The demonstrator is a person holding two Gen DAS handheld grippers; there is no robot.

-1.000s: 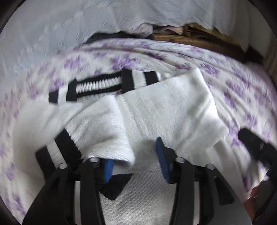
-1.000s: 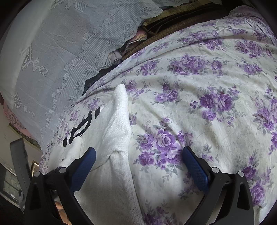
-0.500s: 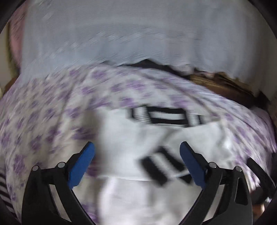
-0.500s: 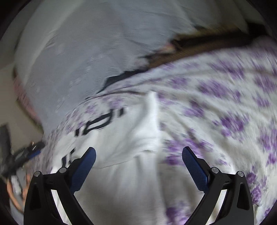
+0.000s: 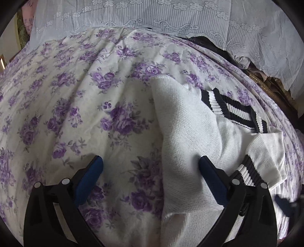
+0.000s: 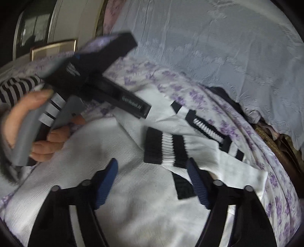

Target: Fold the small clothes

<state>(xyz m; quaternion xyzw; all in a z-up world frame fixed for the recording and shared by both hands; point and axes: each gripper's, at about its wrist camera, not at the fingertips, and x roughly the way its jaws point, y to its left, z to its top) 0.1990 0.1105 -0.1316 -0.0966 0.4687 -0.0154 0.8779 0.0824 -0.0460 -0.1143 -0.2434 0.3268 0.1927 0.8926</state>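
Note:
A small white knit sweater [image 5: 190,133] with black-and-white striped collar [image 5: 231,112] and cuffs lies partly folded on a purple-flowered bedsheet [image 5: 76,106]. My left gripper [image 5: 150,169] is open and empty over the sweater's left edge, one finger above the sheet, the other above the knit. My right gripper [image 6: 152,171] is open and empty over the sweater's body [image 6: 144,205], just below a folded-in striped cuff [image 6: 165,150]. The left gripper's body and the hand holding it show at the upper left of the right wrist view [image 6: 98,76].
A pale lace bedspread [image 5: 171,17] hangs along the far side of the bed. Dark clothes and a brown woven edge [image 5: 266,81] lie at the back right. A striped sleeve [image 6: 17,87] of the person is at the left.
My left gripper let go of the folded sleeve, opened wide and swung left to the sweater's edge. My right gripper moved left over the sweater's body, its fingers closer together.

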